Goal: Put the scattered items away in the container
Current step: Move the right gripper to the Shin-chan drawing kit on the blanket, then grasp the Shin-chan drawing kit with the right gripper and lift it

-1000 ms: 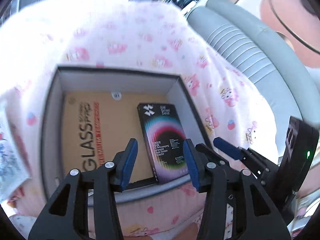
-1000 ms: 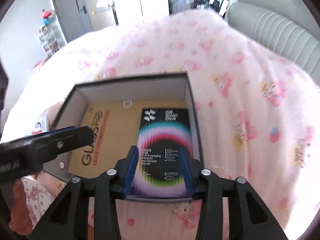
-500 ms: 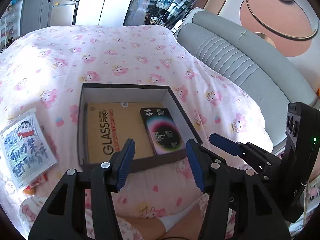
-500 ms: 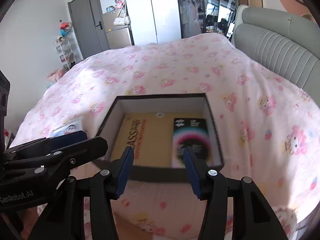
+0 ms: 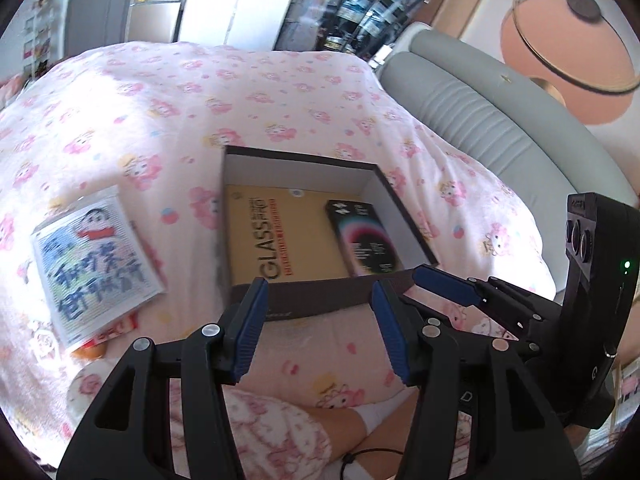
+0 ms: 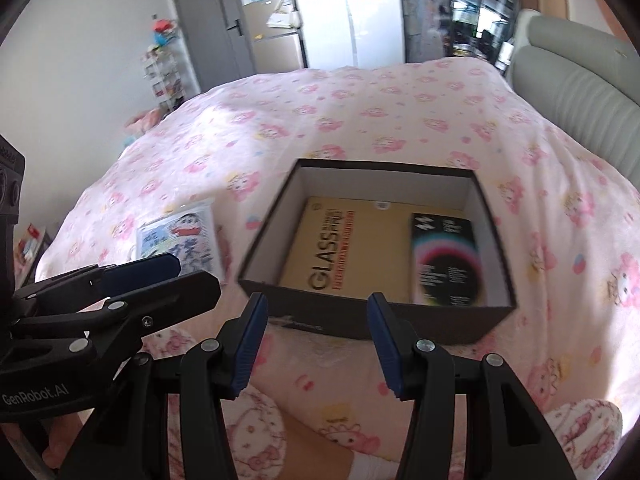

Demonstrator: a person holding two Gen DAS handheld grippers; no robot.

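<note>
Counting two packets in your dark open-topped cardboard box (image 6: 360, 322), one tan glass-protector pack (image 6: 344, 248) and one black rainbow-ringed pack (image 6: 444, 260); a cartoon-printed packet (image 5: 94, 258) lies outside on the pink quilt (image 5: 280, 92). Your left gripper (image 5: 316, 332) and right gripper (image 6: 314, 342) both stand parted, empty. Only your left view shows something orange (image 5: 90, 350) under that packet.

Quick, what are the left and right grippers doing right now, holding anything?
Left gripper: open, nothing between its jaws, short of the box.
Right gripper: open, empty, its jaws have just been opening.

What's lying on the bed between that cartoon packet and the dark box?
Nothing: only bare pink patterned bedspread separates the cartoon-printed packet from the dark cardboard box, seen in the left wrist view.
</note>
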